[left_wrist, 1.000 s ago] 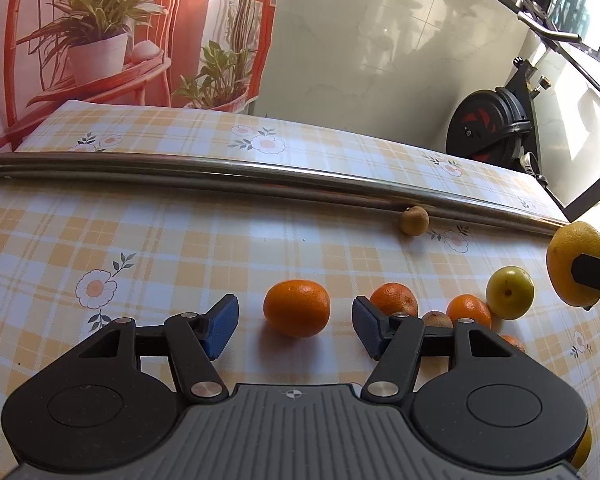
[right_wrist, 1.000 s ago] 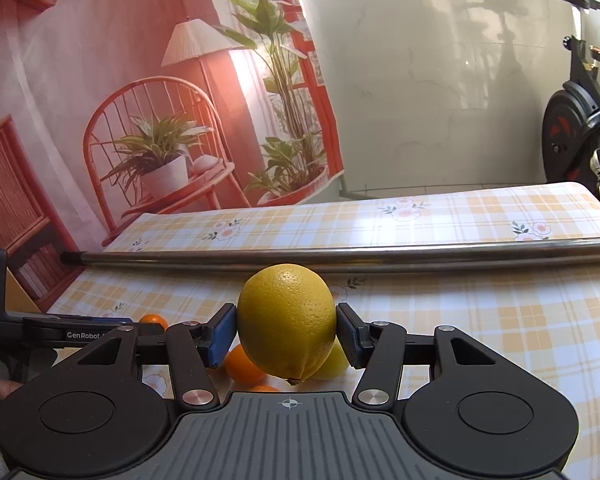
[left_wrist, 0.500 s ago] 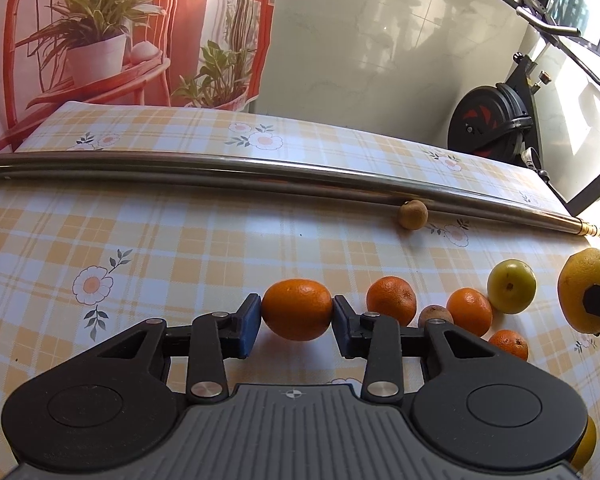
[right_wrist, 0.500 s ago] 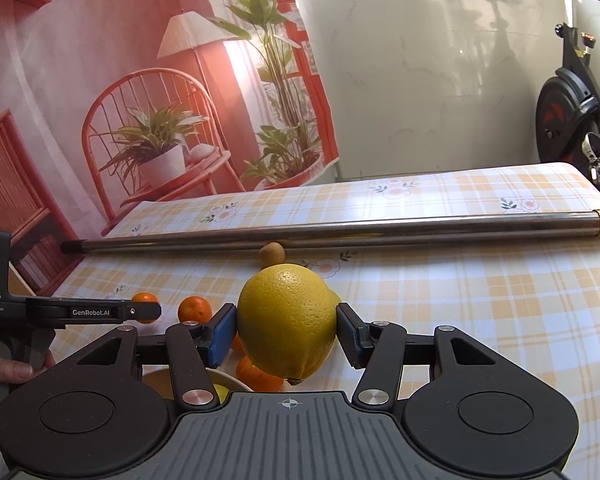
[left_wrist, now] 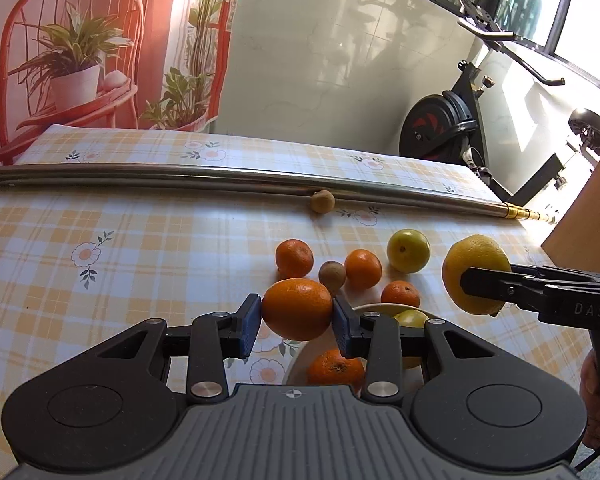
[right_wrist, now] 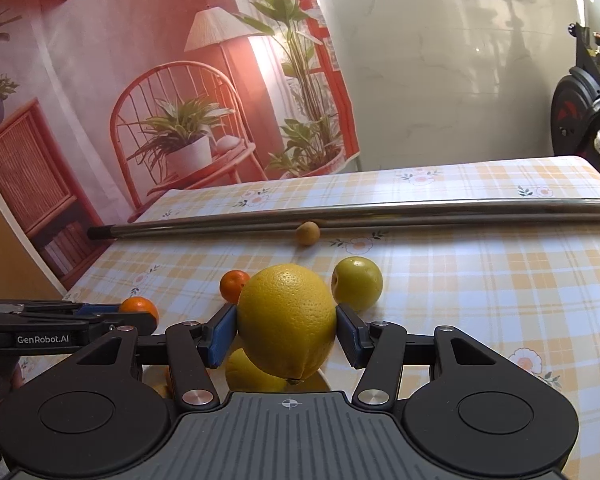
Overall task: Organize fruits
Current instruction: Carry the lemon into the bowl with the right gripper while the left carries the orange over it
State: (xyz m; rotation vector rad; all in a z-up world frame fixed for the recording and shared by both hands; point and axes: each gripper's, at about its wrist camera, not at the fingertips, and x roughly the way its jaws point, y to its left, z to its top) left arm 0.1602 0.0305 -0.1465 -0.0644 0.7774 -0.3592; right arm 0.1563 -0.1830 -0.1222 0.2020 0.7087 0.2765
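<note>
Oranges first, from the left wrist view: the left claw (left_wrist: pixel 296 320) has its blue pads pressed to both flanks of a big orange (left_wrist: pixel 297 309), lifted clear of the checked tabletop (left_wrist: pixel 140 248) and hanging at the near-left edge of a pale plate (left_wrist: pixel 374 307) that already carries a tangerine (left_wrist: pixel 334 368) and a greenish-yellow fruit (left_wrist: pixel 411 317). Loose beyond it lie three more tangerines, a green-yellow round fruit (left_wrist: pixel 408 250) and a small brown one, with another brown ball (left_wrist: pixel 322 201) against the steel pole (left_wrist: pixel 180 176). Off to the right, the right claw (left_wrist: pixel 466 282) carries a lemon (left_wrist: pixel 476 274); "DAS" reads on its body. Over to the right wrist view: the right claw is clamped on the lemon's (right_wrist: pixel 287 320) waist, narrow end down, over a yellow fruit (right_wrist: pixel 246 372) that seems to sit on the plate. "GenRobot.AI" is printed on the left claw's arm at left. My read: both fruits are bound for the plate, so bring each low over a bare patch, set it down before easing the pads apart, and go one at a time so nothing rolls or the claws knock.
</note>
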